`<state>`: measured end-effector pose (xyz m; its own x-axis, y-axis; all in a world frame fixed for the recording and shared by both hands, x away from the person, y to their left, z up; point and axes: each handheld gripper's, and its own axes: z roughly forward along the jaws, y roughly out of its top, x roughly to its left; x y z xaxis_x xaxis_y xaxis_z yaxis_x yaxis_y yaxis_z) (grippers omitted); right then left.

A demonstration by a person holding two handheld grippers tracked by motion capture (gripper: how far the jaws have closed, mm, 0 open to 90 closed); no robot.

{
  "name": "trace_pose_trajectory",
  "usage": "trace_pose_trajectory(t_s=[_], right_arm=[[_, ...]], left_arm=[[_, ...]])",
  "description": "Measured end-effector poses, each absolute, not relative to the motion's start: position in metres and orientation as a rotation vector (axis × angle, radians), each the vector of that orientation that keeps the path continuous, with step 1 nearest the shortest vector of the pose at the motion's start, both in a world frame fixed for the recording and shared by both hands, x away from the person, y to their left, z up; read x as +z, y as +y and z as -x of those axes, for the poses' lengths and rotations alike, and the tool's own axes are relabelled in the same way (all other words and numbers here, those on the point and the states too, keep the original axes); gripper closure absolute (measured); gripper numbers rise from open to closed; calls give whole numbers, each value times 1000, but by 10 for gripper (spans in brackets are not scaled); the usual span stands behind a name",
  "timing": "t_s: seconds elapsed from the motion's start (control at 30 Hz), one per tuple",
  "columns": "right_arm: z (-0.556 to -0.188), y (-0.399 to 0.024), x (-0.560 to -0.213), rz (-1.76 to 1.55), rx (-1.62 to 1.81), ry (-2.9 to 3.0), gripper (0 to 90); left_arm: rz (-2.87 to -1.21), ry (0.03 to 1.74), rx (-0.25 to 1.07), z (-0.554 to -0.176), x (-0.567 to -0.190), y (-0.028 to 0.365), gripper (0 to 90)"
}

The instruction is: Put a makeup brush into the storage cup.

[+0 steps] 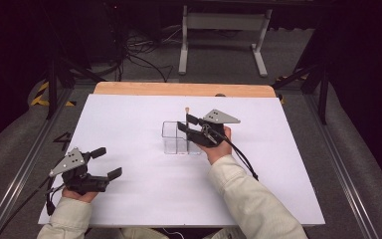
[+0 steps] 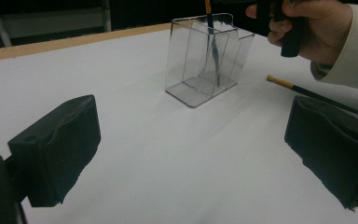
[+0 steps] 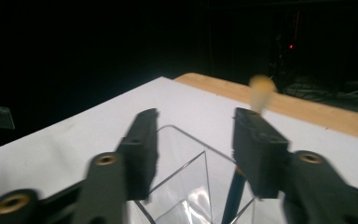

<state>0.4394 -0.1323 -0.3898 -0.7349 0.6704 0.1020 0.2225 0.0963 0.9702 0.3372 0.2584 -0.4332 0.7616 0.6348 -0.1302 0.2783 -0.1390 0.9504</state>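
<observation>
White board point(image 1: 144, 199) covers the wooden table, with dark floor, cables and a metal stand beyond it. At the near left edge, the left gripper point(image 1: 110, 163) lies level in a resting hand, jaws spread wide and empty. Farther in, the right gripper point(image 1: 185, 123) hovers over the clear divided holder point(image 1: 175, 142), jaws parted and released around an upright brush point(image 3: 242, 154) standing inside. Another brush point(image 2: 307, 93) lies just beside that holder.

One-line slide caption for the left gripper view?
Open left gripper faces a clear divided holder with one brush standing inside; a second brush lies on the white table.
</observation>
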Motion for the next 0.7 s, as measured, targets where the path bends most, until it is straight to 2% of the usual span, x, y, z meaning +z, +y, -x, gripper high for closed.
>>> trace_pose_trajectory(t_s=[0.27,0.4,0.47,0.7], right_arm=[[-426,-155,-364,-834,1691,2013,191],[-420,-166,-357,-825,1686,1998,126],[-416,-173,-352,-833,1673,1981,64],[-406,-190,-346,-827,1631,1988,19]], left_arm=[[-1730,718,358,-340,-433,256,41],[-1734,715,356,-340,-432,256,41],[-1734,716,356,-340,-433,255,41],[-1734,716,355,-341,-433,255,41]])
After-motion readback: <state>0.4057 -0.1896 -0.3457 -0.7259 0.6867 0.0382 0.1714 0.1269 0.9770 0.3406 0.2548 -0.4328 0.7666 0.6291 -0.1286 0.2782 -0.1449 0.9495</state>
